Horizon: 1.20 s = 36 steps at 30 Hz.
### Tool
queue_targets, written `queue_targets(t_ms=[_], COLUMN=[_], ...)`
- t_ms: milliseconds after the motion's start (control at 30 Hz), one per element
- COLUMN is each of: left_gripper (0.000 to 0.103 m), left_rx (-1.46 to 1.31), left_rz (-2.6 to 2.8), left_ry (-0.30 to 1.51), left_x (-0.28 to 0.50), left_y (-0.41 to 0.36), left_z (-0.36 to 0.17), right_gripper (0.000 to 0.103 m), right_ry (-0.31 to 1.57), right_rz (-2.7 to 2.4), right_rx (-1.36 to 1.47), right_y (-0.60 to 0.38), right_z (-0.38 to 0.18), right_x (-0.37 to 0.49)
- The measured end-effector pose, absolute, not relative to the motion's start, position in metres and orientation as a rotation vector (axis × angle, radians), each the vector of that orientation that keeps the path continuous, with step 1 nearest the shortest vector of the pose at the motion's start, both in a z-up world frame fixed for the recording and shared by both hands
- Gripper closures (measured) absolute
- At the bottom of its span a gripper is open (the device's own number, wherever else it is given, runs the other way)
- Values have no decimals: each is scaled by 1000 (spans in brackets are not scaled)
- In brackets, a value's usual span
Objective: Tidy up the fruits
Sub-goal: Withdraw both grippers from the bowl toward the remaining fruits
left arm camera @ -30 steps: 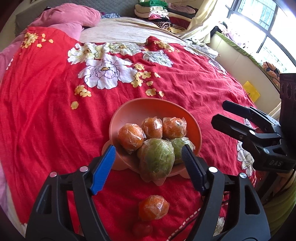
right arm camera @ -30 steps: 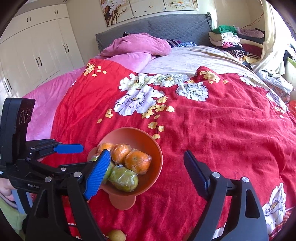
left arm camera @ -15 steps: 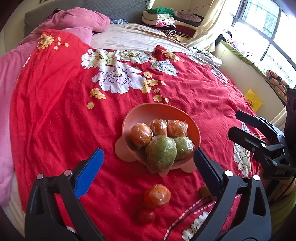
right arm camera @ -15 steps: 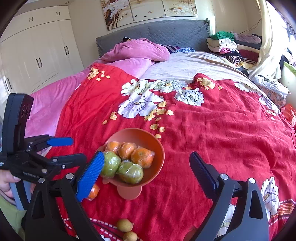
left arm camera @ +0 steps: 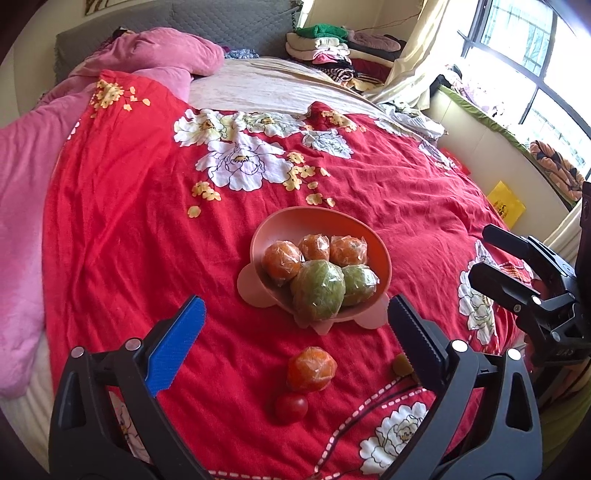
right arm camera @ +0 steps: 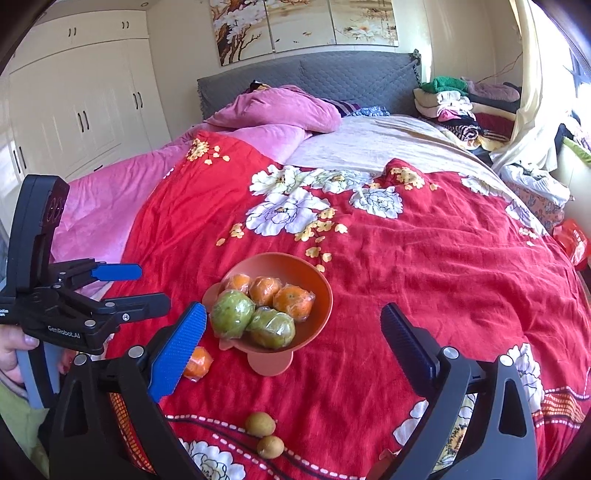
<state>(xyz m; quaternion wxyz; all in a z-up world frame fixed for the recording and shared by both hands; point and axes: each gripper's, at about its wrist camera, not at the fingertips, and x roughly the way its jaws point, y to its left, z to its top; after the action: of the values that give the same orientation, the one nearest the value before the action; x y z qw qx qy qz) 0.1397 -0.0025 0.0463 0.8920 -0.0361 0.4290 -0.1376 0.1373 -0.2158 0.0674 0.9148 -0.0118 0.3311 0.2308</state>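
- Fruits sit wrapped in clear film in an orange footed bowl (left arm camera: 380,254) on my bed: three oranges at the back, a large green fruit (left arm camera: 318,290) and a smaller green one in front.
- Loose on the red floral quilt (left arm camera: 129,221), nearer me than the bowl, lie a wrapped orange (left arm camera: 312,369), a small red tomato (left arm camera: 291,407) just beside it, and two small brown fruits (right arm camera: 260,424), one of them half hidden behind my finger in the left view.
- My left gripper (left arm camera: 295,332) has both jaws spread wide with nothing between them; they have just been opening.
- My right gripper (right arm camera: 293,332) is spread just as wide, empty, its jaws also just opening; the bowl shows between its fingers but untouched.
- Beyond the quilt lie a pink blanket (right arm camera: 280,107) and a beige sheet (right arm camera: 376,140), up to a grey quilted headboard (right arm camera: 351,74).
- White wardrobes (right arm camera: 74,103) stand on the left, flower paintings (right arm camera: 303,26) hang above the headboard, folded clothes (right arm camera: 454,103) are stacked at the far right corner, and a bright window (left arm camera: 535,62) fills the right side.
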Motion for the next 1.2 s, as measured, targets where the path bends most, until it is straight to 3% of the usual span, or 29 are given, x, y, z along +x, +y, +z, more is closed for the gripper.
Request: queue_targets(t_ms=[1200], left_gripper=[10], left_rx=[-23], left_rz=[-290], left_ry=[879], left_x=[77], left_y=[-7], left_z=[42], right_gripper=[7], right_ry=[701], right_rz=[448], right_rx=[-57], right_y=[-223], right_z=[59], right_x=[69])
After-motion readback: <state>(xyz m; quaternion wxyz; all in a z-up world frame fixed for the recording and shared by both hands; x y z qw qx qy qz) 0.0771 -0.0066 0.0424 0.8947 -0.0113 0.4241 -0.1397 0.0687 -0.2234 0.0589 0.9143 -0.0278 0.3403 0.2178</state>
